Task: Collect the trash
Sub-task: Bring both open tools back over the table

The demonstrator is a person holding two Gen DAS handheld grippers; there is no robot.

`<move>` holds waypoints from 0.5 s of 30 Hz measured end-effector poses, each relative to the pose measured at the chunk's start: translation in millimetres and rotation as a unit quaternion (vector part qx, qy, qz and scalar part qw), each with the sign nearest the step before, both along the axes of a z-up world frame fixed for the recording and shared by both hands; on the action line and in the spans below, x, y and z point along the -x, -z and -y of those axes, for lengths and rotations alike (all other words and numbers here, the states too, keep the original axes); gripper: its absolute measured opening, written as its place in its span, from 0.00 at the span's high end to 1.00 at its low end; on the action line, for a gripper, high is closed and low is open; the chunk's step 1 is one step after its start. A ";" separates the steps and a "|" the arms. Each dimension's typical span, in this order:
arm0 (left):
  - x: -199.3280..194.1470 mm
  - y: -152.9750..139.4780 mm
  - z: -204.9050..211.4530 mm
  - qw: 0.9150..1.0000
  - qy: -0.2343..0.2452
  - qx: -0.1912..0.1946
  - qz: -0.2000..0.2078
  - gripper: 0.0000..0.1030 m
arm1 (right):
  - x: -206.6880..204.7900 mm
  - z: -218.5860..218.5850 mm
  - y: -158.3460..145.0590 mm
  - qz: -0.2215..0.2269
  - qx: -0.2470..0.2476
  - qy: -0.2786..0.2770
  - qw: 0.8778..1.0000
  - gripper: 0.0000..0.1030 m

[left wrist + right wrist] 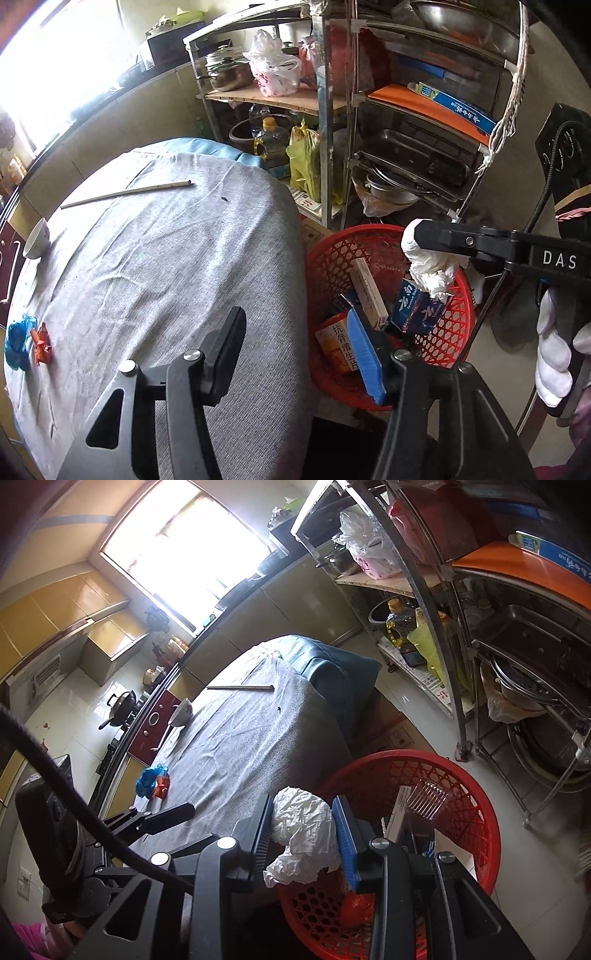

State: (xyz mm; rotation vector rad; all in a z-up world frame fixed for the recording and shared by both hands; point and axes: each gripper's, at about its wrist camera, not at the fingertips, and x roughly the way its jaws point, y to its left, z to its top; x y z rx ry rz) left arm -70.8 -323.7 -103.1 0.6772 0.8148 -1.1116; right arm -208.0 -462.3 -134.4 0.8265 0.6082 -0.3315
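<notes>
My right gripper (303, 843) pinches a crumpled tissue (301, 840), hanging just above the near rim of the red basket (476, 801); the drop is straight down. My left gripper (295, 354) gapes empty beside it, nearer the table's wrappers (27, 341).

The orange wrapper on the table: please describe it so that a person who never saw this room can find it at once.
Start from the table under the grey cloth and go to its edge far from the red basket. There a crumpled blue plastic bag lies, and the orange wrapper lies against it. It is the only orange thing on the cloth, smaller than the bag and twisted.
</notes>
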 end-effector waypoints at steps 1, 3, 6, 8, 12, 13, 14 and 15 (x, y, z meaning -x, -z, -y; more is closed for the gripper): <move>-0.9 0.2 -1.4 1.000 -0.001 0.001 -0.001 0.42 | -0.7 -0.6 -0.5 0.000 0.001 0.000 1.000 0.64; -3.9 -0.1 -4.8 1.000 -0.005 0.003 -0.002 0.42 | -2.4 -2.2 -2.4 0.001 0.002 -0.001 1.000 0.64; -8.1 -0.9 -9.7 1.000 -0.010 0.007 -0.006 0.41 | -6.2 -7.2 -7.0 -0.001 0.008 -0.006 1.000 0.63; -11.2 -1.8 -12.8 1.000 -0.013 0.009 -0.008 0.41 | -8.8 -9.9 -9.0 -0.003 0.012 -0.008 1.000 0.63; -17.6 -4.8 -20.3 1.000 -0.021 0.018 -0.012 0.41 | -12.5 -15.9 -14.3 -0.007 0.020 -0.010 1.000 0.63; -18.5 -5.1 -22.0 0.999 -0.022 0.020 -0.013 0.41 | -13.1 -17.3 -16.0 -0.008 0.022 -0.010 1.000 0.62; -19.5 -5.4 -23.8 0.999 -0.024 0.021 -0.015 0.41 | -14.0 -18.8 -17.9 -0.010 0.026 -0.011 1.000 0.59; -21.3 -6.0 -26.4 0.999 -0.026 0.023 -0.016 0.41 | -14.6 -20.6 -19.9 -0.011 0.029 -0.011 0.999 0.55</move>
